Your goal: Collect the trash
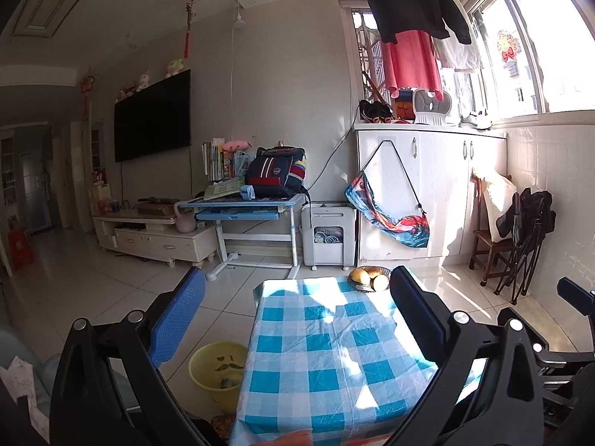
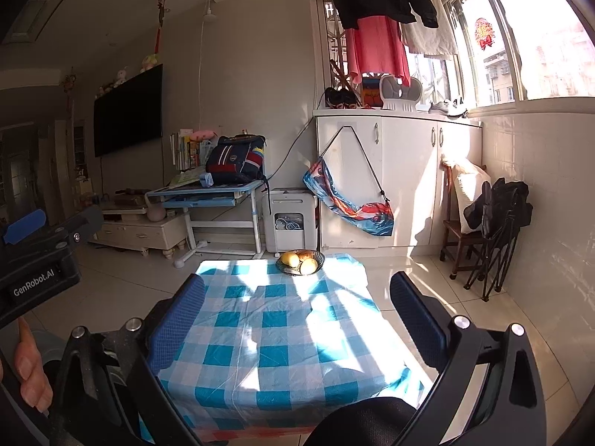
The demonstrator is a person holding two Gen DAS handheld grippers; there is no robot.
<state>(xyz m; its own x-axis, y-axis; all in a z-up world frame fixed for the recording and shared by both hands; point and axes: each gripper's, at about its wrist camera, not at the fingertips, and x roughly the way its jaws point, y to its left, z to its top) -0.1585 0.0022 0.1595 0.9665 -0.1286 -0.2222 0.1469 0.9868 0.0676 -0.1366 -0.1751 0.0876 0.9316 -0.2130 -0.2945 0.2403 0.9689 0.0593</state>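
A yellow bin (image 1: 219,369) with a moustache face stands on the floor left of the table; a small scrap (image 1: 225,383) lies inside it. The table (image 1: 316,353) wears a blue-and-white checked cloth (image 2: 267,338), and I see no loose trash on it. My left gripper (image 1: 297,275) hovers open above the table's left part, nothing between its blue pads (image 1: 178,319). My right gripper (image 2: 297,280) is also open and empty over the near half of the table. The left gripper's body (image 2: 37,256) shows at the left of the right wrist view, held by a hand (image 2: 29,368).
A wire bowl of fruit (image 2: 300,262) sits at the table's far edge. Beyond are a blue desk (image 1: 241,204) with a backpack, a white appliance (image 1: 329,234), white cabinets (image 1: 427,193) and a wooden chair with folded black chairs (image 1: 520,238) at right. Tiled floor surrounds the table.
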